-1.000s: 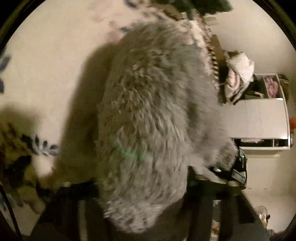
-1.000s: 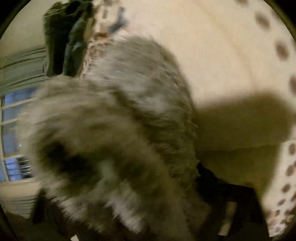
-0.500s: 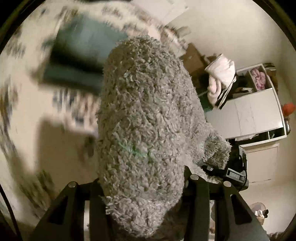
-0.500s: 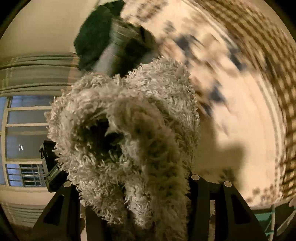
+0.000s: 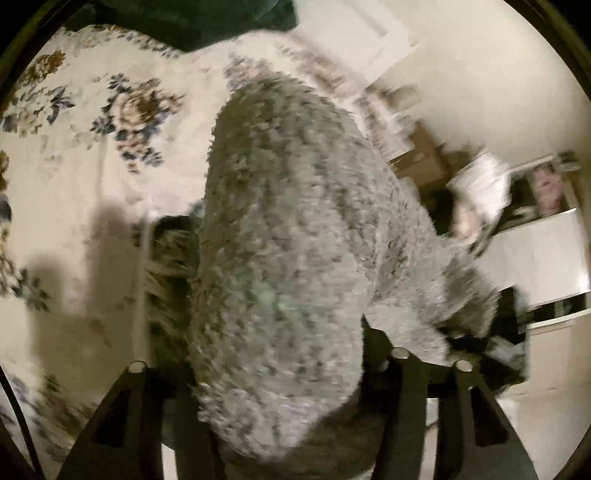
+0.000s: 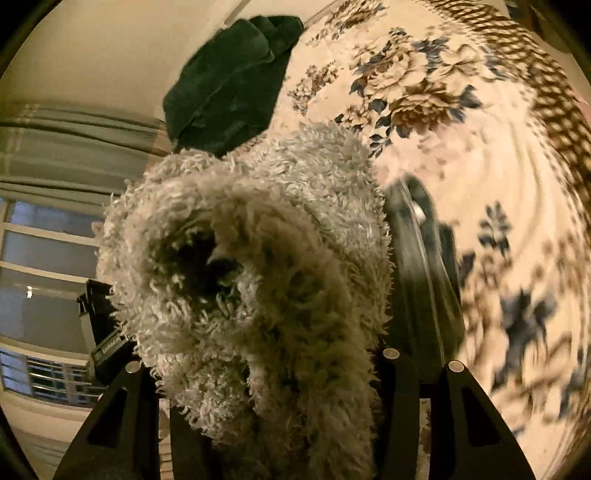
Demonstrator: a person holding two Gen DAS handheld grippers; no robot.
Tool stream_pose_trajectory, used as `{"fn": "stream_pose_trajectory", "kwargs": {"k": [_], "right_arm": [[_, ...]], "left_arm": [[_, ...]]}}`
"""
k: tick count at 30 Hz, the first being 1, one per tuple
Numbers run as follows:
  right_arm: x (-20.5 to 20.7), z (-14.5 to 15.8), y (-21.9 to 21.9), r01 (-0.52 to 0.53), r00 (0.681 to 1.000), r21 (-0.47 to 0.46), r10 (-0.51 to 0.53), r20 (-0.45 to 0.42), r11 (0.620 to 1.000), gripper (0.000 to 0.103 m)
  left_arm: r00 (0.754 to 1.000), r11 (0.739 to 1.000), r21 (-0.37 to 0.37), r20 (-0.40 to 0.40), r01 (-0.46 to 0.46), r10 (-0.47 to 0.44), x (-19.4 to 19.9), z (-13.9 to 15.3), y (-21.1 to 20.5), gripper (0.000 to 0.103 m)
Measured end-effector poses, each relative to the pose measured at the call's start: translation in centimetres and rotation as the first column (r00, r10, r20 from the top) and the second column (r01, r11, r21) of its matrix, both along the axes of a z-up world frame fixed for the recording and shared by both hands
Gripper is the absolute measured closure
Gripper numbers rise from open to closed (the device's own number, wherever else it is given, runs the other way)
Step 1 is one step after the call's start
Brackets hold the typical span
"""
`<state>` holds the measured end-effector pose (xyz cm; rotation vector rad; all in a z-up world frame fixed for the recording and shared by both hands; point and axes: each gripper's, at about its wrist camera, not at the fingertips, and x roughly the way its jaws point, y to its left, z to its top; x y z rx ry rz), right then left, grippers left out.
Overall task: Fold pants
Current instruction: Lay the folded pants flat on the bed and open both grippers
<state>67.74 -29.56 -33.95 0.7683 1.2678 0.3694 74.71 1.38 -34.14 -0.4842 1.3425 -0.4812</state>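
The grey fuzzy fleece pants (image 5: 288,251) fill the middle of the left wrist view, bunched between my left gripper's jaws (image 5: 273,398), which are shut on them. In the right wrist view the same pants (image 6: 258,288) hang as a thick fold between my right gripper's jaws (image 6: 266,391), shut on the fabric too. Both grippers hold the pants lifted above the floral bedspread (image 6: 461,155). My left gripper shows at the left edge of the right wrist view (image 6: 103,332). The fingertips are hidden by the fleece.
A dark green garment (image 6: 229,92) lies on the bedspread's far end, also at the top of the left wrist view (image 5: 192,22). A white cabinet (image 5: 539,254) with clothes stands by the wall. A window with curtains (image 6: 44,251) is on the left.
Both grippers have lifted and swung with the pants; the bedspread pattern and green garment came into view. The pants stay held in both grippers.
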Motion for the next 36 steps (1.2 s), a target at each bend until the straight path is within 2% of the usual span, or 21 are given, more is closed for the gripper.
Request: {"fn": "stream_pose_trajectory", "kwargs": {"k": [2, 3, 4, 5, 6, 7, 8, 9, 11, 14, 16, 18, 20, 21, 23, 25, 28, 30, 36], "right_arm": [[0.9, -1.5, 0.1, 0.006, 0.999, -0.029, -0.007, -0.049, 1.000, 0.040], [0.9, -1.7, 0.0, 0.005, 0.998, -0.045, -0.008, -0.058, 0.999, 0.034], [0.9, -1.8, 0.0, 0.008, 0.998, -0.073, -0.012, -0.062, 0.997, 0.029], [1.0, -1.8, -0.2, 0.007, 0.998, -0.100, -0.013, -0.060, 0.995, 0.016], [0.4, -1.1, -0.5, 0.007, 0.998, -0.135, -0.014, -0.056, 0.991, 0.010], [0.3, -0.9, -0.6, 0.009, 0.999, -0.153, -0.017, -0.050, 0.988, 0.010], [-0.1, -0.3, -0.8, 0.016, 0.999, -0.168, -0.024, -0.047, 0.986, 0.010], [-0.3, -0.1, -1.0, 0.023, 0.999, -0.172, -0.031, -0.044, 0.985, 0.010], [-1.2, 0.6, -1.2, 0.025, 0.999, -0.183, -0.033, -0.040, 0.983, 0.010], [-2.9, 1.8, -0.8, 0.022, 0.999, -0.275, -0.032, -0.033, 0.961, 0.010], [-4.2, 3.2, 0.0, 0.018, 1.000, -0.399, -0.025, -0.011, 0.917, 0.010], [-5.4, 4.9, 1.4, 0.024, 1.000, -0.521, -0.010, 0.030, 0.853, 0.006], [-6.9, 6.6, 2.9, 0.061, 0.997, -0.639, -0.018, 0.074, 0.767, 0.005], [-7.5, 7.4, 3.5, 0.079, 0.995, -0.670, -0.017, 0.099, 0.738, 0.004], [-9.3, 9.4, 5.0, 0.123, 0.986, -0.735, -0.001, 0.164, 0.666, 0.004], [-11.1, 11.1, 6.2, 0.147, 0.979, -0.762, 0.015, 0.202, 0.631, 0.004], [-14.0, 13.5, 7.4, 0.163, 0.974, -0.763, 0.023, 0.227, 0.626, 0.004], [-16.6, 15.2, 8.1, 0.172, 0.970, -0.765, 0.031, 0.243, 0.621, 0.004], [-24.5, 20.3, 9.0, 0.200, 0.959, -0.742, 0.029, 0.283, 0.639, 0.004]], "left_arm": [[0.997, 0.999, 0.044, -0.073, 0.027, -0.024, 0.6, -2.1, 0.2, 0.050], [0.995, 0.998, 0.048, -0.092, 0.031, -0.027, 0.5, -2.5, 0.5, 0.048], [0.995, 0.998, 0.048, -0.098, 0.026, -0.021, 0.3, -2.8, 0.7, 0.046], [0.996, 0.999, 0.049, -0.091, 0.020, -0.015, 0.0, -2.8, 0.9, 0.039], [0.997, 0.998, 0.058, -0.073, 0.020, -0.016, -0.4, -2.5, 0.9, 0.032], [0.998, 0.997, 0.070, -0.060, 0.022, -0.018, -0.8, -2.0, 1.0, 0.028], [0.999, 0.996, 0.088, -0.045, 0.022, -0.018, -1.5, -1.5, 1.1, 0.019], [1.000, 0.995, 0.096, -0.028, 0.016, -0.014, -2.0, -0.9, 1.3, 0.014], [1.000, 0.992, 0.122, -0.002, 0.011, -0.011, -2.2, -0.2, 1.9, 0.014], [0.997, 0.982, 0.185, 0.069, -0.031, 0.018, -2.8, 0.7, 3.2, 0.014], [0.993, 0.972, 0.225, 0.116, -0.061, 0.035, -3.7, 1.6, 3.7, 0.014], [0.984, 0.947, 0.309, 0.173, -0.084, 0.031, -5.4, 3.1, 3.3, 0.006], [0.979, 0.920, 0.379, 0.202, -0.100, 0.023, -6.7, 4.0, 2.8, 0.004], [0.976, 0.903, 0.415, 0.218, -0.108, 0.016, -7.7, 4.6, 2.4, 0.004], [0.974, 0.887, 0.448, 0.227, -0.115, 0.012, -9.3, 5.3, 1.8, 0.004], [0.972, 0.882, 0.455, 0.236, -0.122, 0.012, -11.4, 6.5, 1.2, 0.004], [0.969, 0.882, 0.454, 0.247, -0.129, 0.015, -14.2, 8.4, 0.8, 0.004], [0.961, 0.869, 0.472, 0.276, -0.146, 0.011, -16.7, 10.3, 0.5, 0.004], [0.934, 0.862, 0.468, 0.357, -0.196, 0.018, -23.4, 16.4, -0.1, 0.004]]}}
